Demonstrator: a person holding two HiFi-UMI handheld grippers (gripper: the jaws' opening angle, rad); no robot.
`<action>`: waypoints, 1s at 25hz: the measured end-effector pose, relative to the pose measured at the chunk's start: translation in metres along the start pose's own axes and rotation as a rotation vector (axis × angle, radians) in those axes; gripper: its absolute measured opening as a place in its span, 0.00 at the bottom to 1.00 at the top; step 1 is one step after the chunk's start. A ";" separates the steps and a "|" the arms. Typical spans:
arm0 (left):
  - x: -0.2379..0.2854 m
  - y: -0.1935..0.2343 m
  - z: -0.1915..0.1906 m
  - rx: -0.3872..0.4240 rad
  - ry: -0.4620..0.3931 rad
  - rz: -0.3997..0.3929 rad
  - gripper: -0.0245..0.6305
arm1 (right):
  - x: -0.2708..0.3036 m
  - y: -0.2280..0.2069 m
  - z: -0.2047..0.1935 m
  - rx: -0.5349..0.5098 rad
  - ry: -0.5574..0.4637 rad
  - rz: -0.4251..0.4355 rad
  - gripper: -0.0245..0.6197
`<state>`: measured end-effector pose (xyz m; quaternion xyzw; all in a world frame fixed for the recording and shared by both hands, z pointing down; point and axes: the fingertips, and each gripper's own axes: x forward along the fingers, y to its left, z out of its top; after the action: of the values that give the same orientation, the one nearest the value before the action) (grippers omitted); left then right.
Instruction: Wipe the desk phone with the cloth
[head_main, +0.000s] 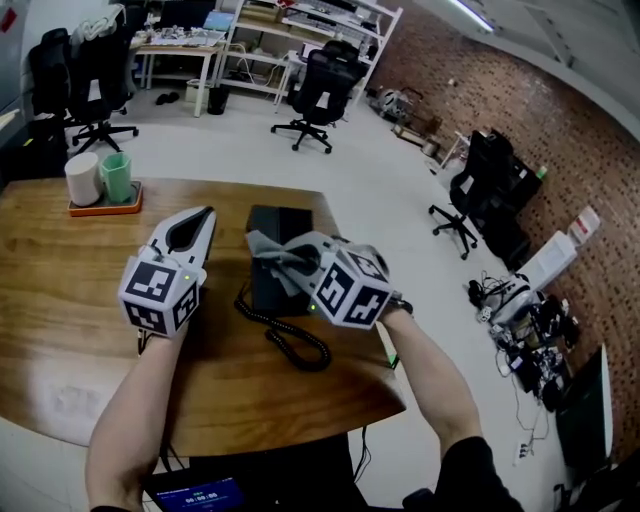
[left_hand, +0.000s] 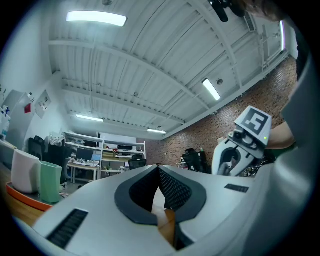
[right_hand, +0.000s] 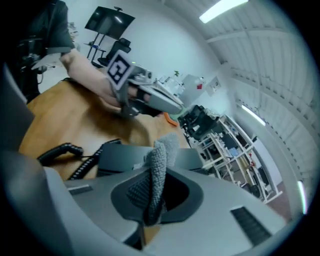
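Note:
The black desk phone (head_main: 278, 262) lies on the wooden table (head_main: 70, 300), its coiled cord (head_main: 296, 346) trailing toward the front edge. My right gripper (head_main: 290, 258) is over the phone and shut on a grey cloth (head_main: 268, 248). In the right gripper view the cloth (right_hand: 161, 162) stands up between the jaws, above the phone (right_hand: 120, 157). My left gripper (head_main: 207, 214) hovers just left of the phone, shut and holding nothing. In its own view the left gripper (left_hand: 159, 168) has its pads together and points level across the room.
An orange tray (head_main: 104, 208) with a white cup (head_main: 82, 178) and a green cup (head_main: 116, 176) sits at the table's far left. The table's right edge (head_main: 385, 350) runs close to the phone. Office chairs (head_main: 318, 88) stand on the floor beyond.

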<state>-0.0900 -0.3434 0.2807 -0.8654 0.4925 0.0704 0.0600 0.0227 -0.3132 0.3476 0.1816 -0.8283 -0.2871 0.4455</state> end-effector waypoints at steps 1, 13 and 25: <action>0.000 0.001 -0.001 0.001 0.001 0.000 0.04 | -0.005 0.017 0.002 -0.030 -0.002 0.033 0.08; -0.002 0.004 -0.004 -0.002 0.000 0.002 0.04 | -0.033 -0.024 0.010 0.007 -0.038 -0.099 0.08; -0.001 -0.002 0.000 0.000 -0.003 -0.010 0.04 | 0.016 -0.092 -0.038 0.150 0.103 -0.253 0.08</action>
<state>-0.0884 -0.3418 0.2812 -0.8677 0.4880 0.0715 0.0614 0.0502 -0.4050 0.3159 0.3318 -0.7938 -0.2686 0.4331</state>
